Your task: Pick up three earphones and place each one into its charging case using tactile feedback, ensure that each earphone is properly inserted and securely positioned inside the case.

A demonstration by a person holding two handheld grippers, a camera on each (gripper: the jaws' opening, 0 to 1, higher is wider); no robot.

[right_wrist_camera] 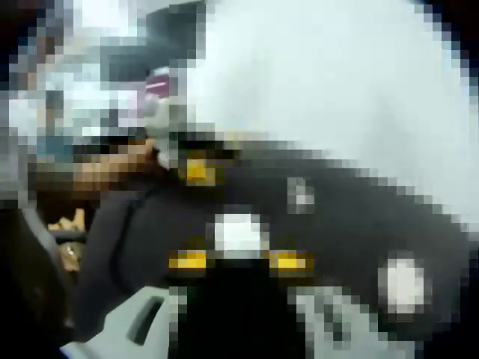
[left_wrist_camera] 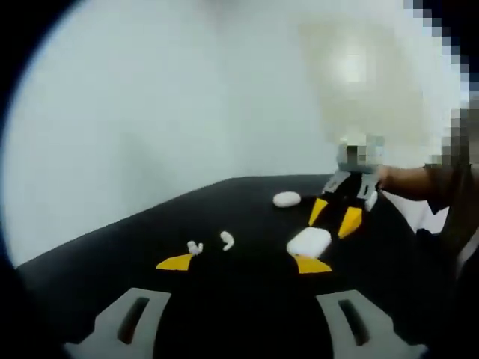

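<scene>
- Here, two earbuds (left_wrist_camera: 195, 247) (left_wrist_camera: 227, 239) lie loose on the black table (left_wrist_camera: 247, 314), side by side but apart, left of centre in the left gripper view.
- Just beside the left earbud, a yellow marker (left_wrist_camera: 174, 262) lies flat on the table.
- To the right, a white case (left_wrist_camera: 308, 241) rests on the table, its near edge touching another yellow marker (left_wrist_camera: 312, 265).
- Farther back, a second case (left_wrist_camera: 287, 199), oval and shut, sits alone near the table's far edge.
- The right gripper (left_wrist_camera: 334, 217) hangs over the table beyond the first case, its yellow-tipped jaws apart with nothing between them; a hand (left_wrist_camera: 400, 182) holds it from the right.
- The left gripper (left_wrist_camera: 243, 325) has its grey jaws spread wide at the near edge, holding nothing.
- In the right gripper view, heavily blurred, a white case (right_wrist_camera: 238, 233) lies between two yellow tips just ahead of the right gripper (right_wrist_camera: 239, 318), not clearly gripped.
- Another white blob (right_wrist_camera: 404, 284) lies on the table to the right; what it is cannot be told.
- A pale wall (left_wrist_camera: 150, 97) rises behind the table.
</scene>
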